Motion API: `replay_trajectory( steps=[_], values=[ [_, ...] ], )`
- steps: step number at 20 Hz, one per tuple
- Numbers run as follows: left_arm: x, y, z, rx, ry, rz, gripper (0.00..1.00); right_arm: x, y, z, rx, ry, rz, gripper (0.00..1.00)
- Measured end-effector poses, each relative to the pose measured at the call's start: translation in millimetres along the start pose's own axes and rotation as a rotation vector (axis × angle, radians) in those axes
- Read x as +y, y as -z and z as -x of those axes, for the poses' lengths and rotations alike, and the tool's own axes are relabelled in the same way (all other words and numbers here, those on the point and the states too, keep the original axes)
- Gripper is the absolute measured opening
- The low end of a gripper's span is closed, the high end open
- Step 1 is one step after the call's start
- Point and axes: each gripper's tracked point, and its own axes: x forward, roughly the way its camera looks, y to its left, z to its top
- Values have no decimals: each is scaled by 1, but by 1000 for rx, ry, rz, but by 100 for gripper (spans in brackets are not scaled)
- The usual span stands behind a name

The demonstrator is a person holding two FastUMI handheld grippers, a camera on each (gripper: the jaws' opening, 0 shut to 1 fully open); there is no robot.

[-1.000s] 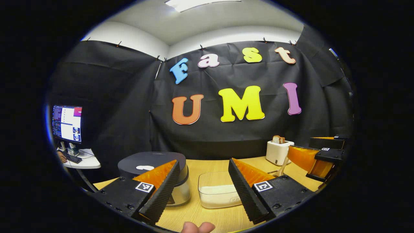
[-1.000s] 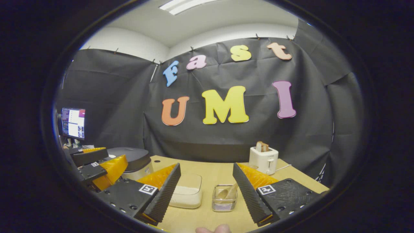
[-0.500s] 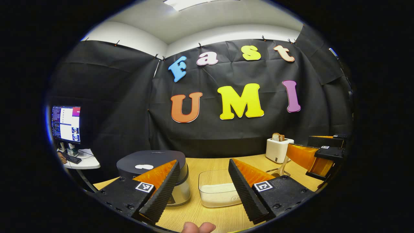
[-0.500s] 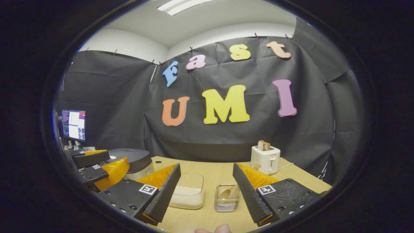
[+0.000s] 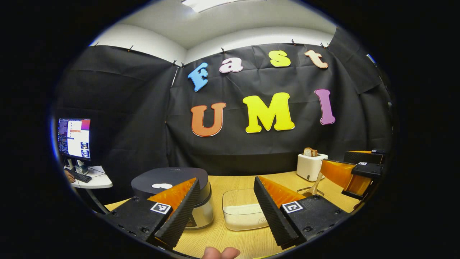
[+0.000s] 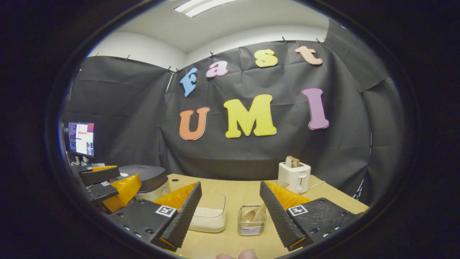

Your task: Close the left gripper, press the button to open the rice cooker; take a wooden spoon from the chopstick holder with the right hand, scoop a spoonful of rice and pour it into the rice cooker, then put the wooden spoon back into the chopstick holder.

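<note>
The right gripper is hovering wide open over the counter, its fingers framing the chopstick holder holding a wooden spoon, beside the rice container.

My left finger hides the cooker front | spoon bowls sunk in holder | monitor unreadable

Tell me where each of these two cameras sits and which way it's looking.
Left gripper view: rides the left gripper, facing the closed rice cooker and rice container; open fingers and a fingertip show.
Right gripper view: rides the right gripper, facing the chopstick holder with the wooden spoon; fingers open.
Shared: table, toaster, monitor, each other's gripper.
</note>
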Motion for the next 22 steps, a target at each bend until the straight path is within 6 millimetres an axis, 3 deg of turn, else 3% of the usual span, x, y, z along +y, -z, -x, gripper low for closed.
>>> replay_trajectory(
  steps=[8, 9, 13, 16, 19, 20, 22],
  values=[
    [-6, 12, -6, 30, -3, 39, 96, -11, 5, -8, -14, -1, -4, 93],
    [-5, 13, -7, 35, -8, 41, 96, -13, 9, -10, -7, -9, -7, 97],
    [21, 15, -8, 74, -56, 55, 96, -33, 8, -15, -5, -17, -18, 96],
    [57, 19, -7, 141, -123, 32, 96, -43, 16, -20, 0, -39, -22, 96],
    [84, 30, 1, 238, -166, 26, 96, -45, 28, -25, 17, -65, -32, 95],
    [89, 28, 1, 250, -168, 30, 96, -44, 29, -25, 16, -74, -24, 92],
    [100, 21, 0, 291, -168, 12, 96, -37, 32, -25, 20, -106, -13, 96]
  ],
)
